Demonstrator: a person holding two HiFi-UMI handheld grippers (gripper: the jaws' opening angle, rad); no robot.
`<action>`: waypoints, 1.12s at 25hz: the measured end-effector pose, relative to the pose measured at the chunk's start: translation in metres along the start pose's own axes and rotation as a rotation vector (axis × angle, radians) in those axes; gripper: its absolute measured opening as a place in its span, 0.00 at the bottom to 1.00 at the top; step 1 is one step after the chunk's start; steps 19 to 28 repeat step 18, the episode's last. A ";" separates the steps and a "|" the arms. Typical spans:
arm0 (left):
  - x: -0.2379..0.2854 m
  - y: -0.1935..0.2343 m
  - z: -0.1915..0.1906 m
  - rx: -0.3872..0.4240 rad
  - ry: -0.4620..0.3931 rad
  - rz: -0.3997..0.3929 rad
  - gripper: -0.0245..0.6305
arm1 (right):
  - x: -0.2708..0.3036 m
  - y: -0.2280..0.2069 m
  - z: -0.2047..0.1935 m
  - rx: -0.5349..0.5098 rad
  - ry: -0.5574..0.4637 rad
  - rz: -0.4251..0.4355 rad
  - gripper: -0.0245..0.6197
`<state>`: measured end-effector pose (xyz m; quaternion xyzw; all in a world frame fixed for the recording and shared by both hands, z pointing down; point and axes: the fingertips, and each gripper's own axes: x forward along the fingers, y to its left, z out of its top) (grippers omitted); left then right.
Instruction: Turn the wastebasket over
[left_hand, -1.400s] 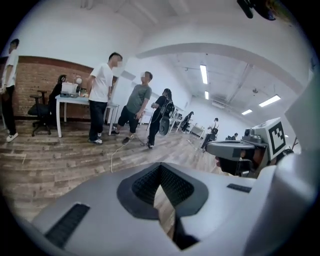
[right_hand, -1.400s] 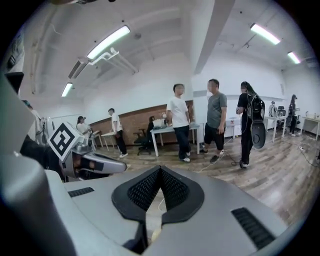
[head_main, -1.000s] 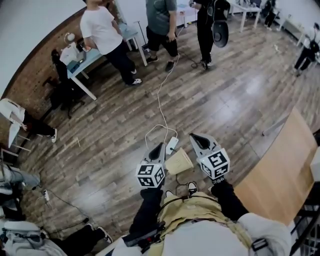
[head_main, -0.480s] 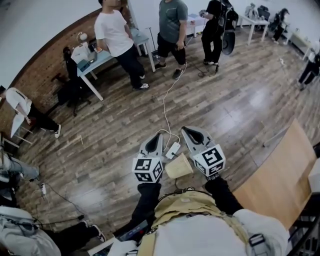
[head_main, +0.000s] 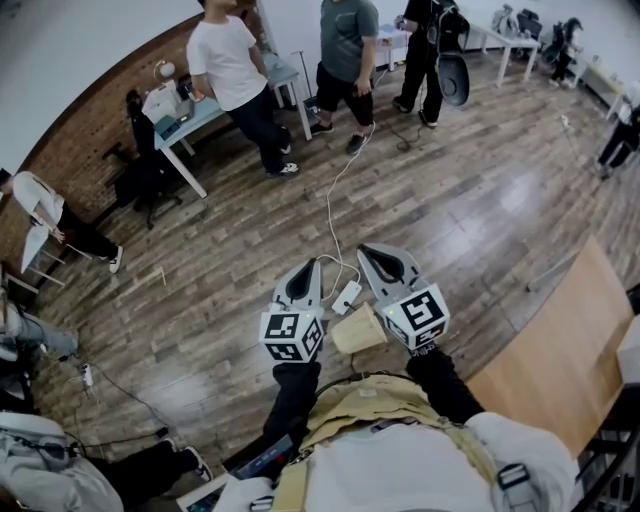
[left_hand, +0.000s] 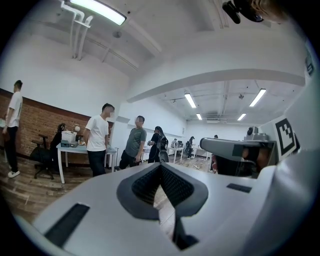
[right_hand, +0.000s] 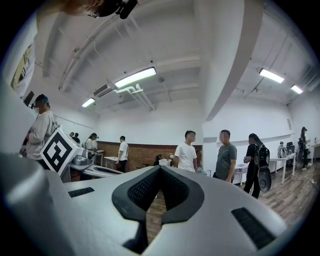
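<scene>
hanging side by side in front of the person's body, the left gripper (head_main: 310, 268) and the right gripper (head_main: 370, 252) both point out over the floor. each one's own view shows its jaws clenched tip to tip with nothing between them, only the room ahead.

below and between the two, nearer the person than either tip, the beige wastebasket (head_main: 358, 330) sits on the wooden floor (head_main: 230, 270). from above it reads as a tapered shape, and i cannot tell which end is up, so the scene fits a basket waiting to be flipped as well as one already flipped. just past it, under the gap between the tips, lies a white power strip (head_main: 346, 297). its cable (head_main: 328, 215) trails away ahead toward three standing people (head_main: 345, 45).

the risks, as i judge them: closed jaws lowered onto the basket would knock it rather than take it, and a light basket would likely skid on the glossy planks. a tipping basket could land on the strip, or a jaw could hook the cable. neither gripper camera looks at the basket, so only the head view could guide a reach down.
</scene>
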<state>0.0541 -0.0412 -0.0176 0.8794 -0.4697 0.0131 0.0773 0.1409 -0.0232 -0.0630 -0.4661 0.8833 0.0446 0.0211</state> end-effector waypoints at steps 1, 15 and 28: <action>0.001 0.000 0.003 0.002 -0.004 -0.002 0.04 | 0.001 -0.001 0.002 0.000 -0.002 -0.004 0.07; -0.006 -0.001 0.010 -0.012 -0.014 -0.019 0.04 | 0.002 0.009 0.007 -0.013 0.005 0.002 0.07; -0.007 -0.002 0.008 -0.013 -0.016 -0.026 0.04 | 0.001 0.011 0.006 -0.022 0.004 0.007 0.07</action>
